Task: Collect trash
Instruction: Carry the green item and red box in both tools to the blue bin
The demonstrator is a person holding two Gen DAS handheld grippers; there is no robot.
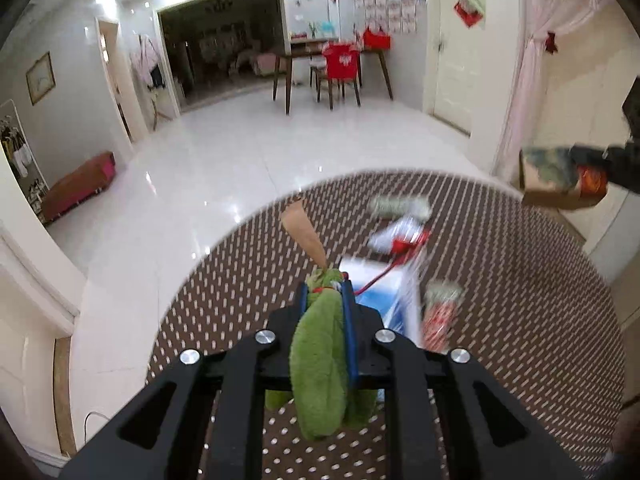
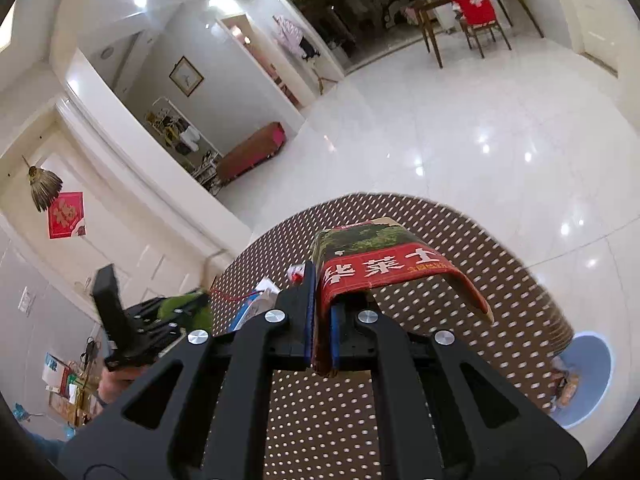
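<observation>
My left gripper (image 1: 326, 294) is shut on a green plush toy (image 1: 320, 364) and holds it above the round brown dotted table (image 1: 520, 320). My right gripper (image 2: 321, 280) is shut on a flattened red and green cardboard box (image 2: 380, 256), held above the table (image 2: 320, 420); the box also shows in the left wrist view (image 1: 560, 180). On the table lie a brown paper cone (image 1: 302, 232), a blue and white carton (image 1: 392, 300), a red and white wrapper (image 1: 400, 238), a red packet (image 1: 438, 320) and a crumpled whitish piece (image 1: 400, 206).
A light blue bin (image 2: 592, 380) with trash inside stands on the floor at the table's right. White tiled floor (image 1: 240, 160) stretches beyond. A dining table with a red-covered chair (image 1: 340, 64) stands far back. A low reddish bench (image 1: 80, 184) lies by the left wall.
</observation>
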